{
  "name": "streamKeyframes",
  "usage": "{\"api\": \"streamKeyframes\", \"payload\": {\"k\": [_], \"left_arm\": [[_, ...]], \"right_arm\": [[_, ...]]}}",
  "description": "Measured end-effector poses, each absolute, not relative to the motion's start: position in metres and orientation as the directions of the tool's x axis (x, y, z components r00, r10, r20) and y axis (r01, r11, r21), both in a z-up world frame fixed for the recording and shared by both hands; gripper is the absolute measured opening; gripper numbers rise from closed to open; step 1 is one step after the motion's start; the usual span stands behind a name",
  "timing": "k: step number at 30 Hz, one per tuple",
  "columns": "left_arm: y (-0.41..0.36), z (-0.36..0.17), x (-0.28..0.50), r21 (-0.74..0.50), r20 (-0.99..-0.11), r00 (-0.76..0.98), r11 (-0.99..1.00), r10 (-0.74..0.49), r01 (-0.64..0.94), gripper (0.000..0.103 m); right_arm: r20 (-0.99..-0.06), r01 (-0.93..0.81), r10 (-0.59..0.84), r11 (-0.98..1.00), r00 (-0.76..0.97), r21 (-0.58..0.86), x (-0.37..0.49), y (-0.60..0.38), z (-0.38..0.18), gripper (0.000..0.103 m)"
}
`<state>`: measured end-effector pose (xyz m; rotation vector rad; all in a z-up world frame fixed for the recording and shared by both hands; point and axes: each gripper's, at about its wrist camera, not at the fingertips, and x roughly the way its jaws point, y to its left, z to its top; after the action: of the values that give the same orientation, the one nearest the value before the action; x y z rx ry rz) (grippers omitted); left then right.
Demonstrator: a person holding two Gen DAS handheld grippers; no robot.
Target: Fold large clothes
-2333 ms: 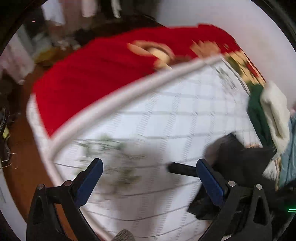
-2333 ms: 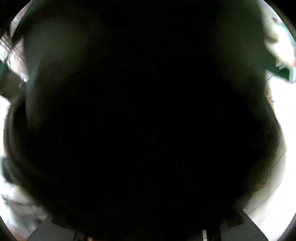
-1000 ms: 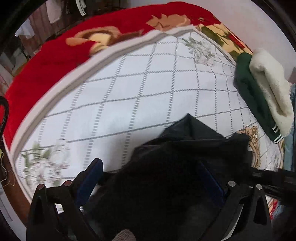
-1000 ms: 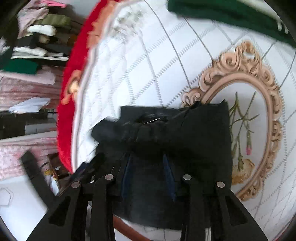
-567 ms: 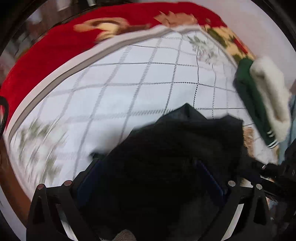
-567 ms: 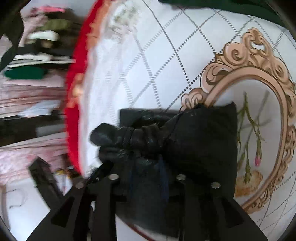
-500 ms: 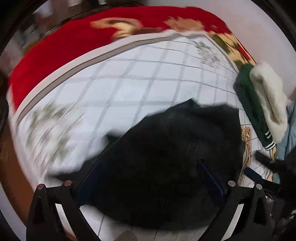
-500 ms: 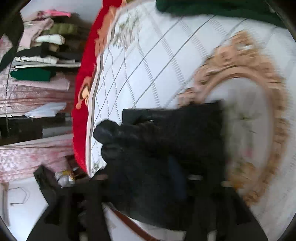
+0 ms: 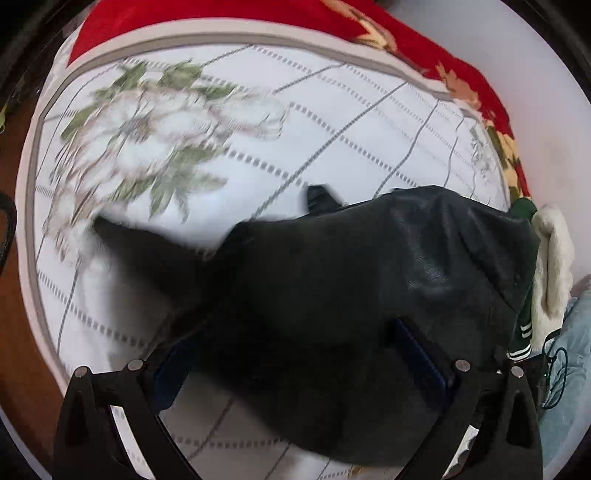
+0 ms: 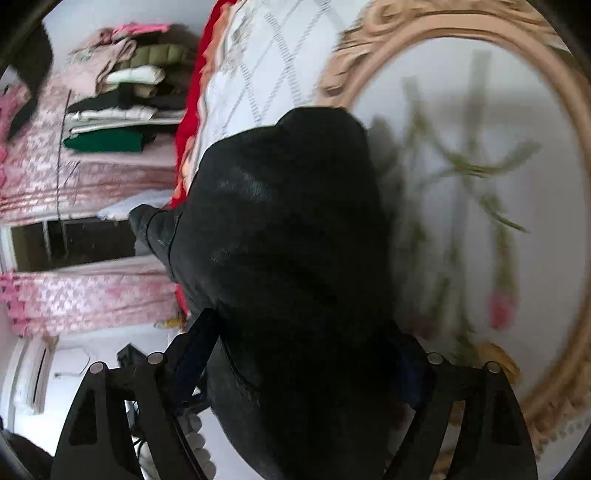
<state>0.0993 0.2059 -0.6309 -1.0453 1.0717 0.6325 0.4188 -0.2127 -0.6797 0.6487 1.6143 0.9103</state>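
Black leather-like garment (image 9: 351, 295) bunched directly ahead of the left gripper (image 9: 299, 354), filling the gap between its two blue-padded fingers (image 9: 419, 349) and spilling forward past both. Jaws spread wide, garment lying between them without being pinched, as far as can be seen. Bulk of the cloth toward the right finger; a blurred dark point trailing off ahead and to the left.

Same garment (image 10: 288, 258) hanging in front of the right gripper (image 10: 295, 365), again sitting between widely parted fingers (image 10: 195, 347), the right-hand finger mostly hidden behind the fabric. Whether any cloth is clamped there cannot be told.

Long axis in the left wrist view running left to right across the fingers, tapering toward the left. In the right wrist view running away from the gripper, with a folded cuff or corner sticking out to the left, partway up.

Underneath, a white quilted bedspread (image 9: 258, 122) with a grey dashed lattice, a pale flower print ahead-left of the left gripper, and a red floral border (image 9: 207, 18) at the far edge. Ahead-right of the right gripper, an ornate tan oval frame motif (image 10: 369, 48) printed on the spread. Right of the left gripper, a green garment with cream fleece lining (image 9: 550, 258). Far left of the right gripper, a stack of folded clothes (image 10: 125, 107) on pink patterned fabric.
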Motion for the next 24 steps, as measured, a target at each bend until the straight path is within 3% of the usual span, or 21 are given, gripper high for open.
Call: {"api": "streamKeyframes", "payload": {"k": [4,5,8,9,12,13,14,15,19,21,23,24], "left_arm": [[0.214,-0.635,0.103,-0.384,-0.917,0.393,0.403,-0.065,-0.831,0.103],[0.215,-0.635,0.104,-0.387,-0.916,0.397,0.407,-0.065,-0.827,0.103],[0.217,-0.635,0.103,-0.384,-0.915,0.397,0.432,-0.064,-0.816,0.103],[0.217,-0.634,0.104,-0.38,-0.917,0.395,0.44,-0.061,-0.814,0.103],[0.221,-0.635,0.103,-0.387,-0.914,0.399,0.44,-0.068,-0.811,0.103],[0.222,-0.634,0.103,-0.391,-0.911,0.406,0.443,-0.064,-0.807,0.103],[0.224,-0.632,0.104,-0.394,-0.909,0.413,0.448,-0.06,-0.802,0.102],[0.226,-0.63,0.105,-0.398,-0.906,0.42,0.454,-0.056,-0.797,0.102],[0.236,-0.623,0.106,-0.419,-0.891,0.453,0.452,-0.037,-0.787,0.1],[0.243,-0.618,0.106,-0.443,-0.877,0.48,0.439,-0.03,-0.782,0.09],[0.248,-0.611,0.107,-0.452,-0.869,0.494,0.442,-0.023,-0.774,0.065],[0.25,-0.608,0.108,-0.454,-0.866,0.499,0.447,-0.019,-0.771,0.061]], "right_arm": [[-0.259,0.031,0.911,0.284,-0.32,0.958,0.424,-0.207,-0.672,0.085],[-0.273,0.023,0.902,0.297,-0.334,0.955,0.425,-0.205,-0.673,0.085],[-0.479,-0.052,0.801,0.496,-0.359,0.867,0.422,-0.189,-0.693,0.088],[-0.502,-0.078,0.791,0.51,-0.35,0.857,0.42,-0.184,-0.693,0.096],[-0.541,-0.15,0.756,0.526,-0.368,0.837,0.414,-0.159,-0.681,0.096],[-0.541,-0.153,0.759,0.524,-0.362,0.838,0.412,-0.156,-0.678,0.091],[-0.53,-0.144,0.771,0.515,-0.352,0.845,0.411,-0.156,-0.676,0.073],[-0.512,-0.123,0.787,0.502,-0.344,0.856,0.411,-0.158,-0.675,0.066],[-0.485,-0.086,0.823,0.483,-0.296,0.872,0.398,-0.156,-0.665,0.056],[-0.45,-0.04,0.85,0.457,-0.275,0.889,0.394,-0.16,-0.661,0.053],[-0.434,-0.031,0.863,0.441,-0.257,0.897,0.393,-0.162,-0.656,0.052],[-0.43,-0.032,0.867,0.436,-0.251,0.899,0.392,-0.163,-0.653,0.052]]}}
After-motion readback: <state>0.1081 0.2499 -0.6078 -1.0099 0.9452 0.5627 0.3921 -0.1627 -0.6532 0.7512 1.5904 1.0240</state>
